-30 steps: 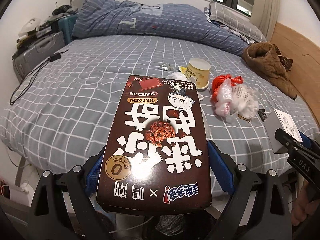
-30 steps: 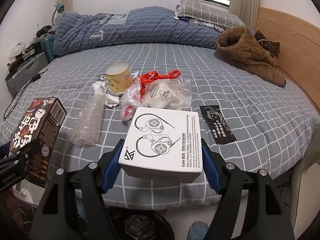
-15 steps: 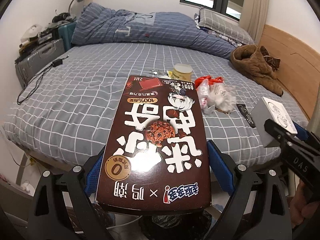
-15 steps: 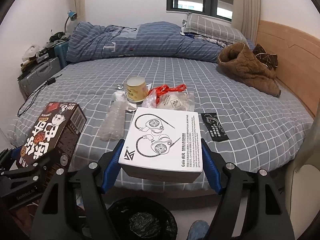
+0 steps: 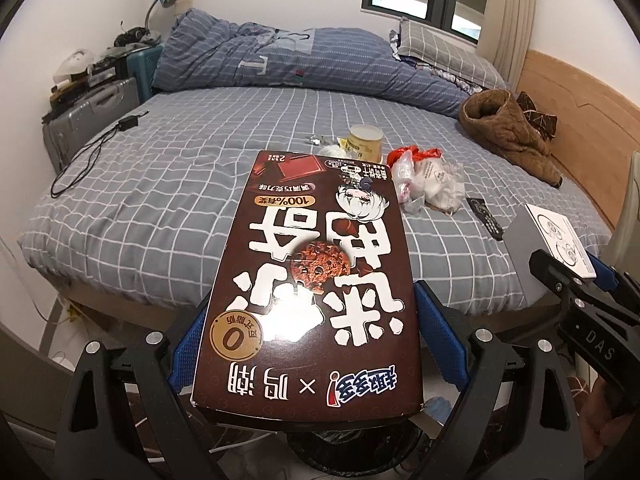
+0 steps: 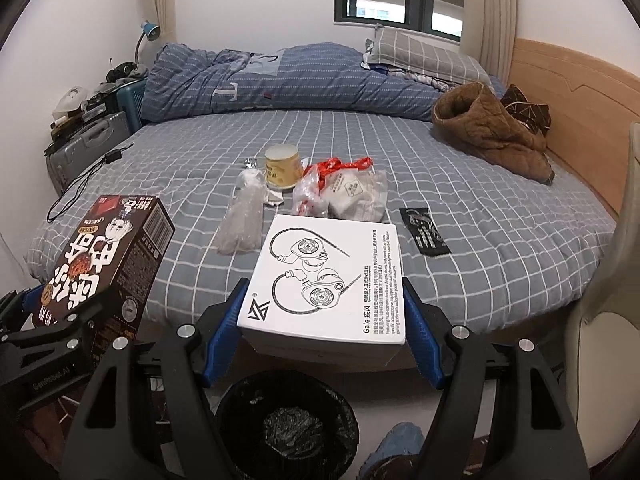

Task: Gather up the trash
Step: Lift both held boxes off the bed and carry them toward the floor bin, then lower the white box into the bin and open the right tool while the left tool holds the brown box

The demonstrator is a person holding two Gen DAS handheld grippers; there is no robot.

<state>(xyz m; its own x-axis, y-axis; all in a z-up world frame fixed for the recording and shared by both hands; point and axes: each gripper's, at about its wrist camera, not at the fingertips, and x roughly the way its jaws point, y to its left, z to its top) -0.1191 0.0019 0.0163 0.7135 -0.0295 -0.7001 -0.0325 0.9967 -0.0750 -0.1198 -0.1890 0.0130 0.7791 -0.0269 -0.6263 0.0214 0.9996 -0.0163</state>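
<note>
My left gripper [image 5: 312, 340] is shut on a brown cookie box [image 5: 316, 280], held off the foot of the bed; the box also shows in the right wrist view [image 6: 108, 264]. My right gripper [image 6: 324, 328] is shut on a white earphone box [image 6: 328, 276], which also shows in the left wrist view [image 5: 556, 240]. A black-lined trash bin [image 6: 288, 428] stands on the floor right below the white box. On the bed lie a yellow cup [image 6: 282, 166], a crumpled clear bottle [image 6: 244, 216], a red-and-clear plastic bag [image 6: 340, 192] and a black wrapper [image 6: 424, 232].
The bed [image 6: 500, 240] has a grey checked sheet, with a folded blue duvet [image 6: 280, 80] at the back and a brown jacket [image 6: 492, 132] at the right by the wooden headboard. A suitcase [image 6: 84, 148] stands left. A cable [image 6: 84, 180] lies on the bed's left edge.
Both grippers have pulled back and up from the bed with their boxes still held. The trash bin has come into full view below the right gripper.
</note>
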